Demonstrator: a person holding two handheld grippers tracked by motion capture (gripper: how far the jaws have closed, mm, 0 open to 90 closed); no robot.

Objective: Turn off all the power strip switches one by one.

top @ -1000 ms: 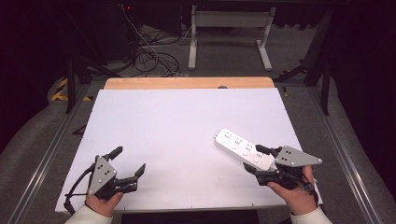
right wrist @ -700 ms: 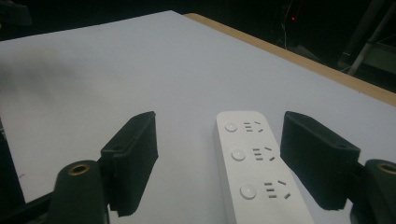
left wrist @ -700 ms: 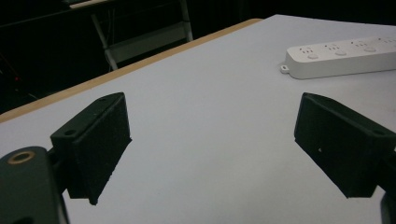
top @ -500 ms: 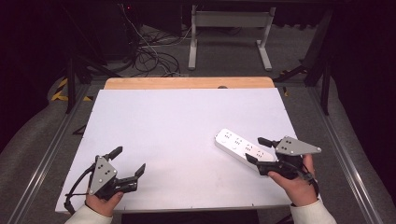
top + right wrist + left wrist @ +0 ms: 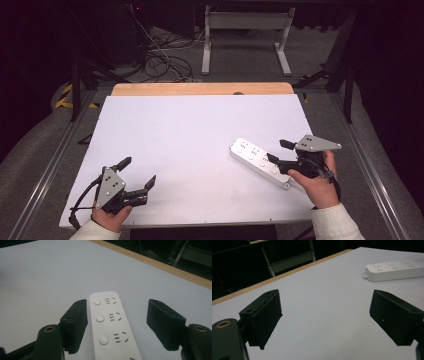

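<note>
- power strip (image 5: pixel 260 161): white, lies flat on the white table (image 5: pixel 200 135), right of centre, angled toward the near right edge.
- right gripper (image 5: pixel 280 151): jaws spread wide at the strip's near end; left jaw just beside its edge, right jaw well clear.
- left gripper (image 5: pixel 137 172): near left corner, jaws wide apart, holding nothing, well apart from the strip.

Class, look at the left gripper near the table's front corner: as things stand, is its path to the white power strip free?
Probably yes. The left gripper is open, and bare white table lies between it and the power strip. The right gripper straddles the strip's near end, open, so the far end looks easier.
</note>
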